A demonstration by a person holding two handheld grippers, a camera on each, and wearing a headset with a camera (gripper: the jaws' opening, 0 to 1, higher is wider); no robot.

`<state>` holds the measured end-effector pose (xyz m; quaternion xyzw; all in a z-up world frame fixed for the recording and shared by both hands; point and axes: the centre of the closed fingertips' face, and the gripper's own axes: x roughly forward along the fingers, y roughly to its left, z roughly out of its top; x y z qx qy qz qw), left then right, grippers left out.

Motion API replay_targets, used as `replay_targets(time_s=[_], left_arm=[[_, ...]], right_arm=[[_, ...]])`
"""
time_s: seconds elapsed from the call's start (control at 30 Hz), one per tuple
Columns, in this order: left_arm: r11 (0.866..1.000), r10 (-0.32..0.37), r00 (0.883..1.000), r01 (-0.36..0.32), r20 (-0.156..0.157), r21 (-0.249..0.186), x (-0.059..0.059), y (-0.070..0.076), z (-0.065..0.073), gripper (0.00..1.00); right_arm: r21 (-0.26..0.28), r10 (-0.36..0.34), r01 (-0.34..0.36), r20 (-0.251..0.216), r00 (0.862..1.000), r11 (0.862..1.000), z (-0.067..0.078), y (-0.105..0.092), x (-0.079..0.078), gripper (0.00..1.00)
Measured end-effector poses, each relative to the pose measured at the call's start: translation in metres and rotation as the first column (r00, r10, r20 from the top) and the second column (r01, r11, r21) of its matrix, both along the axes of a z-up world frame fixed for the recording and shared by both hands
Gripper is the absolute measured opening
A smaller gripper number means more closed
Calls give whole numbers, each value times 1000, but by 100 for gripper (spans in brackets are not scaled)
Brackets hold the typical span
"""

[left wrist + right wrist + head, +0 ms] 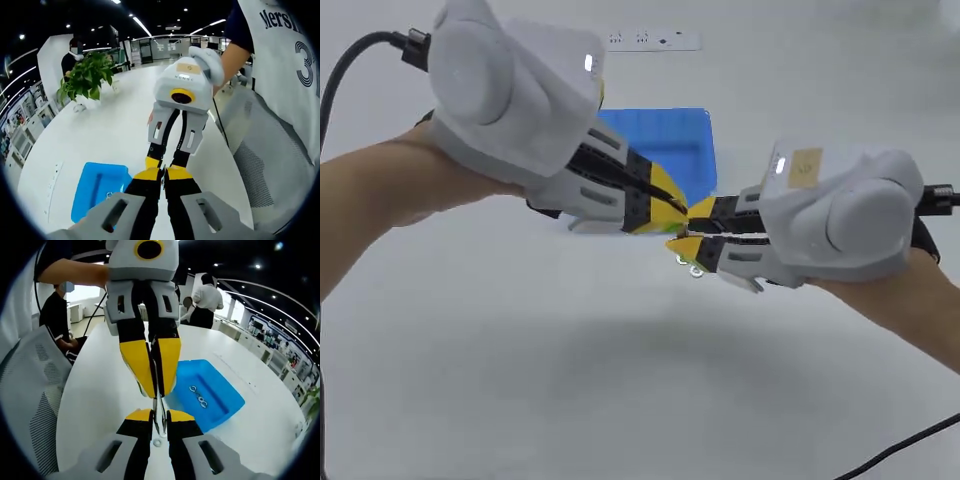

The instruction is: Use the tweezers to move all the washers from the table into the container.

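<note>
Steel rings first: one washer (158, 442) lies loose on the white table (620, 380), just below the tip of the tweezers (159, 412). A short row of washers (199, 395) already sits on the floor of the blue container (222, 407), which stands on the table just beyond the grippers.

The tweezers run lengthwise between the two grippers, which meet nose to nose over the table in front of the container. The left gripper (155, 390) has its yellow-tipped jaws drawn almost together, pinching the tweezers' upper end. The right gripper (159, 419) has its jaws a thin slit apart, with the tweezers' legs caught between the pads near the tip. In the head view the loose washer shows beneath the right gripper's jaws, near the container's front edge.
</note>
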<state>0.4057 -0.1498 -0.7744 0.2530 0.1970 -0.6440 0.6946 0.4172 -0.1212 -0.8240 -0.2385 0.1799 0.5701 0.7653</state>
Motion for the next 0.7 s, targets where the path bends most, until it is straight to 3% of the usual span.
replay_targets(time_s=[0.2,0.7], left_arm=[[1000,1,1000,-1,-11,16,4,0,-11,7],[1000,2,999,-1,-33,26,8,-2,-19,7]], right_arm=[[-1,-7,7,-20,1000,1000,-9,0,4,12],[14,-18,19,-50,999,1000,-18,3,7,12]])
